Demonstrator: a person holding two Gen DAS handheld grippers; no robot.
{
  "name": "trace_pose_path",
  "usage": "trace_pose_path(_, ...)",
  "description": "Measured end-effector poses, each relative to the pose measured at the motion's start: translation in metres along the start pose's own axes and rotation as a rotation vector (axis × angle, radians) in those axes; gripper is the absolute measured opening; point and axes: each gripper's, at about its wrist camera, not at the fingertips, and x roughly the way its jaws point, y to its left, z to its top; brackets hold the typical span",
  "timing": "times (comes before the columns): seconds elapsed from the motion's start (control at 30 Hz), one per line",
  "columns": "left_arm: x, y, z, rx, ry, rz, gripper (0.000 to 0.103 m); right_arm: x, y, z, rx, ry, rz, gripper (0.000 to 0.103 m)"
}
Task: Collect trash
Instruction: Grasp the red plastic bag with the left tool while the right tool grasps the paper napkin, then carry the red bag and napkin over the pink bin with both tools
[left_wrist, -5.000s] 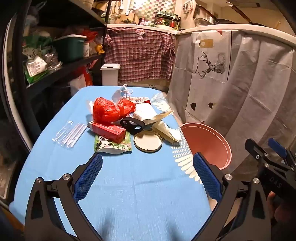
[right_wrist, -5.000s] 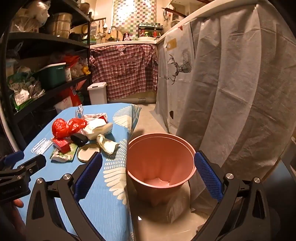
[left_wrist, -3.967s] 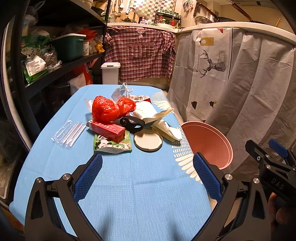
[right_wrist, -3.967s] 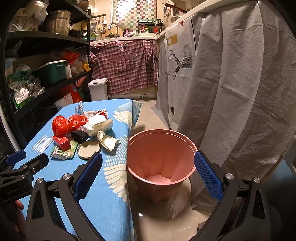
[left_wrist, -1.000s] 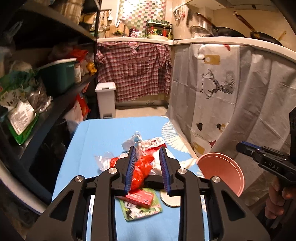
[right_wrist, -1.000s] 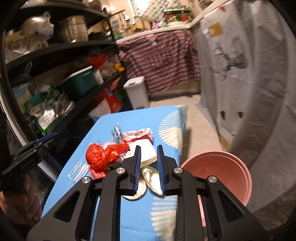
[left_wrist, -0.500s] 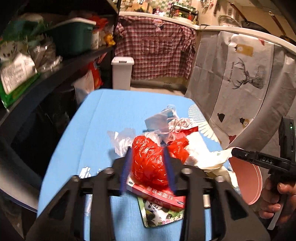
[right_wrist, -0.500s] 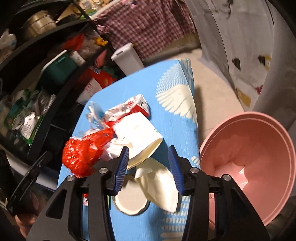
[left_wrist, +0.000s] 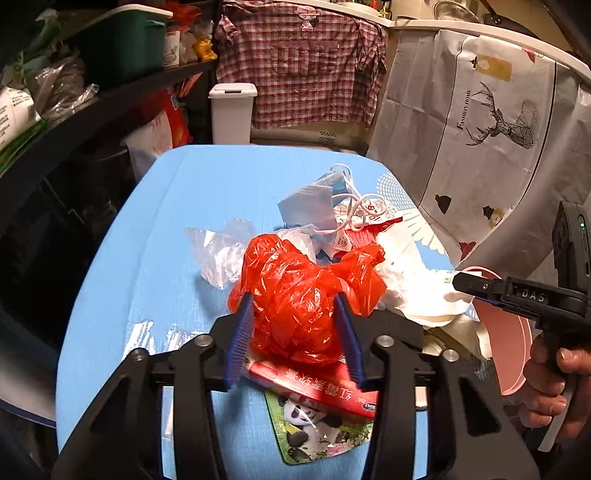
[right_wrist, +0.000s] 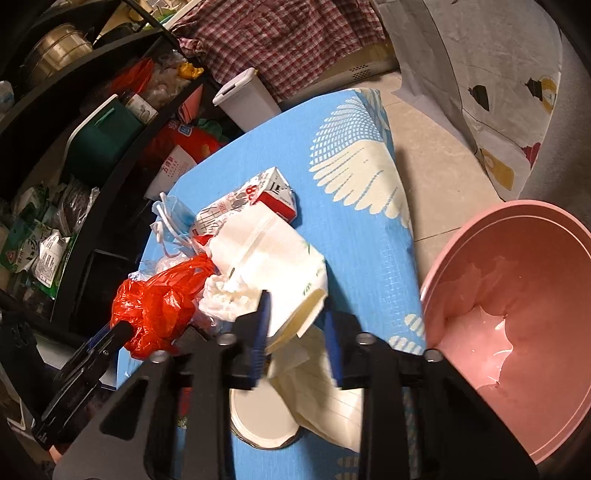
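A heap of trash lies on the blue table. My left gripper is closing over the crumpled red plastic bag, and both blue pads sink into its sides. The red bag rests on a red box and a panda packet. My right gripper is closing on the near corner of a white paper bag, which fills the gap between its pads. A pink bin stands beside the table at the right, holding only scraps of white lining.
A milk carton, a face mask, clear plastic and a round lid are in the heap. Dark shelves line the left side. A white pedal bin stands beyond the table.
Both grippers dropped toward the heap. The left jaws widened and now straddle the red bag. The right jaws widened, then narrowed on the white paper bag's corner.
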Motion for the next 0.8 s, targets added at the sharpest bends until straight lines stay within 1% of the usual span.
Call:
trace_pose_path(0.03, -0.001, 0.000, 0.000, 0.001, -0.003, 0.004, 0.041, 0.000, 0.002, 0.000, -0.005, -0.005, 0.000, 0.019)
trace_pose_path(0.13, -0.008, 0.002, 0.001, 0.001, -0.016, 0.019, 0.039, -0.006, 0.008, 0.000, -0.023, -0.027, 0.005, 0.014)
trace_pose_path(0.23, -0.016, 0.005, 0.003, -0.001, -0.034, 0.032, 0.037, -0.017, 0.019, 0.001, -0.059, -0.077, 0.006, 0.009)
trace_pose_path(0.5, -0.043, 0.006, 0.011, 0.007, -0.093, 0.037, 0.035, -0.056, 0.049, -0.002, -0.162, -0.208, 0.030, 0.007)
trace_pose_path(0.8, -0.069, 0.003, 0.009, 0.014, -0.133, 0.026, 0.035, -0.089, 0.053, -0.010, -0.179, -0.265, 0.028, 0.005)
